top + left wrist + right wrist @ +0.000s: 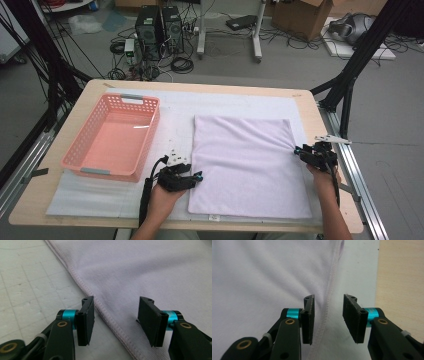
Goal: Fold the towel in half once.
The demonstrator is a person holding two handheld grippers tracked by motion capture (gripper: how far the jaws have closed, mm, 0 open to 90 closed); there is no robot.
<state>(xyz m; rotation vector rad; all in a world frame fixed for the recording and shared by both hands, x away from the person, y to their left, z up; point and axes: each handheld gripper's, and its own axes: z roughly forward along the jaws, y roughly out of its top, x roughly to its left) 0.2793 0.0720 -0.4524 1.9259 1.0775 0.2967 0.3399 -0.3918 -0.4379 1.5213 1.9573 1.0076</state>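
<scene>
So the lilac towel [245, 165] is lying flat on the desk [310, 107], right of the pink basket [112, 137], no fold in it yet. Left hand-held gripper [199, 176] sits at its left edge, right hand-held gripper [298, 149] at the right edge, both with jaws apart straddling the hem, gripping nothing. Looks like folding hasn't really started, whole job still ahead
</scene>
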